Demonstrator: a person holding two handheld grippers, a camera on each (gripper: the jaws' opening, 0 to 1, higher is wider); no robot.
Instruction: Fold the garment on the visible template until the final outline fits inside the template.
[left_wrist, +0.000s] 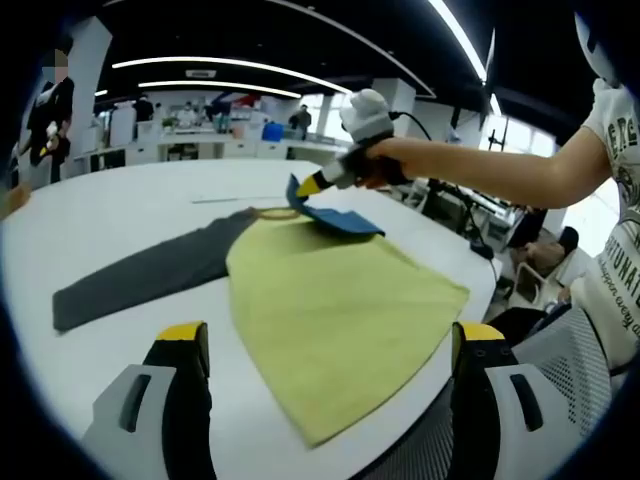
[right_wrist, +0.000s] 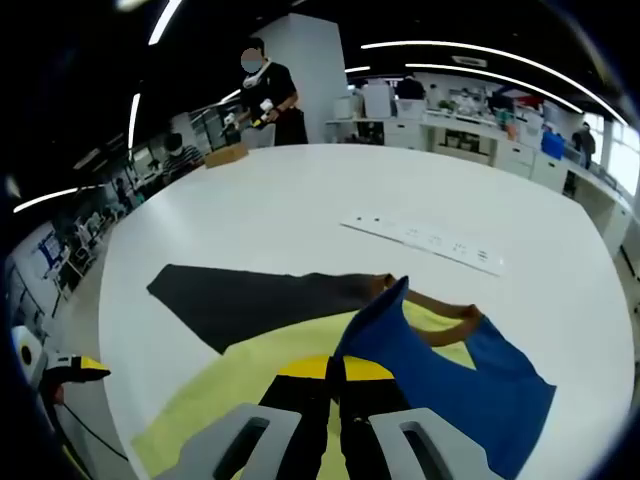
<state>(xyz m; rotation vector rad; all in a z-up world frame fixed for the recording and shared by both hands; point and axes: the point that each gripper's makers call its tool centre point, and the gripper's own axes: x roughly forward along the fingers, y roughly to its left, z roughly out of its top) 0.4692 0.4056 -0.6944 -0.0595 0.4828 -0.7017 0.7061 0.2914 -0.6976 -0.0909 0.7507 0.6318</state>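
A garment lies flat on the white table (left_wrist: 120, 215): yellow-green body (left_wrist: 330, 300), dark grey sleeve (left_wrist: 150, 270) stretched left, brown collar (left_wrist: 278, 212). Its blue sleeve (left_wrist: 340, 220) is lifted and folded over the body. My right gripper (left_wrist: 305, 187), held by a person's bare arm (left_wrist: 480, 170), is shut on the sleeve's edge. In the right gripper view, the right gripper (right_wrist: 335, 368) pinches the blue sleeve (right_wrist: 460, 380) above the yellow body (right_wrist: 230, 385), with the grey sleeve (right_wrist: 250, 300) beyond. My left gripper (left_wrist: 330, 340) hovers open and empty over the body's near hem.
A pale marked strip (right_wrist: 425, 240) lies on the table beyond the collar. The table's edge (left_wrist: 480, 300) runs close to the garment's right side, beside a mesh chair (left_wrist: 570, 370). A person in black (right_wrist: 265, 90) stands at the far end near a cardboard box (right_wrist: 225, 155).
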